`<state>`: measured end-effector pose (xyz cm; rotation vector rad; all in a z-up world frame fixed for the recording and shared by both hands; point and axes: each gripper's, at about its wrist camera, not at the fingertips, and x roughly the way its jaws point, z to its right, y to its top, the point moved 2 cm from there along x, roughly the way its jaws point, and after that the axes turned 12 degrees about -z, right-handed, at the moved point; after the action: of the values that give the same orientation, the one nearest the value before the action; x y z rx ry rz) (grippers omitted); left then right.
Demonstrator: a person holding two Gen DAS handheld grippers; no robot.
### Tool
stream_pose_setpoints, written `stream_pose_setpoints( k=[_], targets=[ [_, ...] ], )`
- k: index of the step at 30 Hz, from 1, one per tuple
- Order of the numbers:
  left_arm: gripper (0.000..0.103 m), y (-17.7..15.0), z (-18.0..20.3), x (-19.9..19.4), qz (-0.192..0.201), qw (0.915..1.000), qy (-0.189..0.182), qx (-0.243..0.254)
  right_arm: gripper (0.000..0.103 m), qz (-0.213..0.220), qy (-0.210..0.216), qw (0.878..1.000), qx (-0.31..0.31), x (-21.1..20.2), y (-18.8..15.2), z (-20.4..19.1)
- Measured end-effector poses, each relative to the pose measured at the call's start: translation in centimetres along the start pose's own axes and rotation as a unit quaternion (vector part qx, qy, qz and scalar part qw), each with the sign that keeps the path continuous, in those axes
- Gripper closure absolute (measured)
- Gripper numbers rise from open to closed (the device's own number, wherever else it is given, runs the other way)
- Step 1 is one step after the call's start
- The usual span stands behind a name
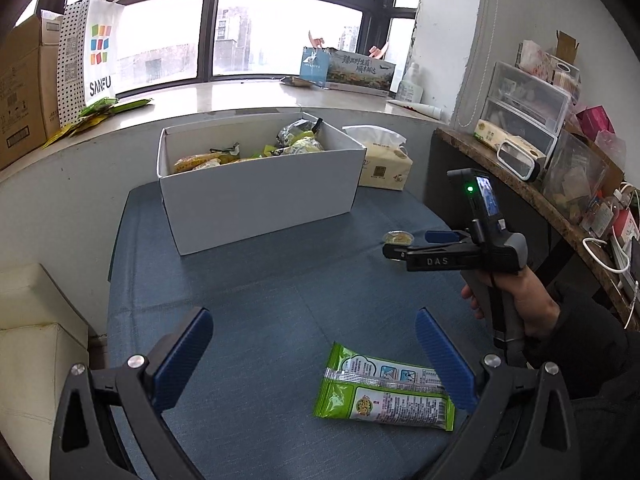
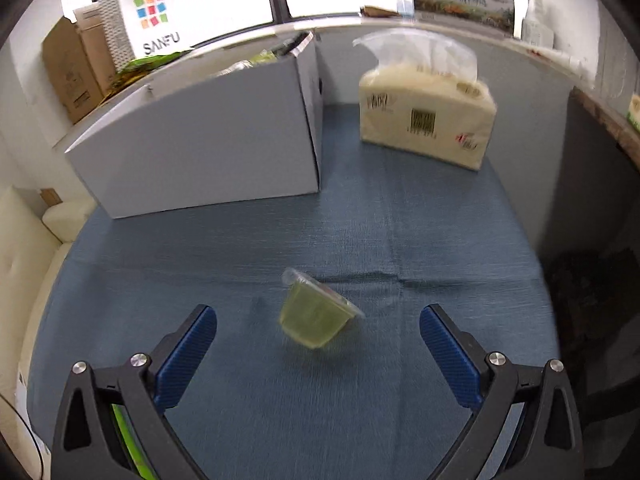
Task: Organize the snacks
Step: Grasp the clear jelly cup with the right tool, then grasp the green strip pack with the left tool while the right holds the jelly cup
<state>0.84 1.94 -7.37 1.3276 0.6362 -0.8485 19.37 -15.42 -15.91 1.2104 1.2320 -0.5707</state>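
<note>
A white cardboard box [image 1: 256, 196] holding several snack packets stands at the back of the blue mat [image 1: 260, 280]; it also shows in the right wrist view [image 2: 200, 140]. A green snack packet [image 1: 384, 390] lies flat on the mat between my left gripper's [image 1: 314, 344] open fingers, nearer the right one. A small clear cup of green jelly [image 2: 316, 316] lies tilted on the mat between and just ahead of my right gripper's [image 2: 318, 344] open fingers. In the left wrist view the cup [image 1: 398, 237] sits at the right gripper's [image 1: 404, 244] tips.
A pack of tissues [image 2: 428, 116] stands right of the box on the mat. A windowsill behind holds a SANFU bag [image 1: 100, 56], cardboard boxes and loose green packets [image 1: 100, 108]. A cluttered shelf [image 1: 540, 184] runs along the right. A cream sofa [image 1: 28, 320] is at left.
</note>
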Motion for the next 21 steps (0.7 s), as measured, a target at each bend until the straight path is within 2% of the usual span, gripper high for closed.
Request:
stream_pose_setpoints(
  k=[3,4,5,6,8,10,13,16,18,21],
  targets=[
    [0.0,-0.2,-0.3,0.1,-0.004,1.0,0.001,-0.002,0.0,-0.004,-0.002,1.0,0.004,0.7,0.2,0.1],
    [0.0,-0.2,-0.3,0.1,-0.005,1.0,0.002,-0.001,0.009,-0.004,0.0,1.0,0.002,0.8,0.1,0.1],
    [0.0,-0.3,-0.3,0.2,-0.006,1.0,0.002,-0.002,0.02,-0.006,0.0,1.0,0.001,1.1,0.1,0.1],
    [0.0,-0.3,-0.4,0.3,-0.008,1.0,0.002,-0.002,0.052,-0.014,-0.003,1.0,0.001,1.4,0.2,0.1],
    [0.0,-0.4,-0.3,0.3,-0.01,0.9999,0.004,-0.001,0.053,-0.014,-0.013,1.0,-0.003,1.4,0.3,0.1],
    [0.0,-0.4,-0.3,0.4,-0.012,0.9999,0.004,0.003,0.053,-0.014,0.008,1.0,0.001,1.1,0.1,0.2],
    [0.0,-0.4,-0.1,0.7,-0.017,0.9998,0.002,0.013,0.053,0.002,0.006,1.0,-0.002,0.1,-0.3,0.4],
    [0.0,-0.3,0.5,1.2,-0.032,0.998,-0.017,0.052,0.053,0.015,0.035,0.999,0.001,-1.8,-0.9,0.7],
    [0.0,-0.1,1.3,1.9,-0.048,0.992,-0.036,0.111,0.053,0.028,0.043,0.999,-0.009,-3.3,-1.5,0.7],
    [0.0,0.3,2.3,3.3,-0.081,0.974,-0.033,0.209,0.053,0.04,0.057,0.997,-0.026,-5.5,-2.5,0.5]
  ],
)
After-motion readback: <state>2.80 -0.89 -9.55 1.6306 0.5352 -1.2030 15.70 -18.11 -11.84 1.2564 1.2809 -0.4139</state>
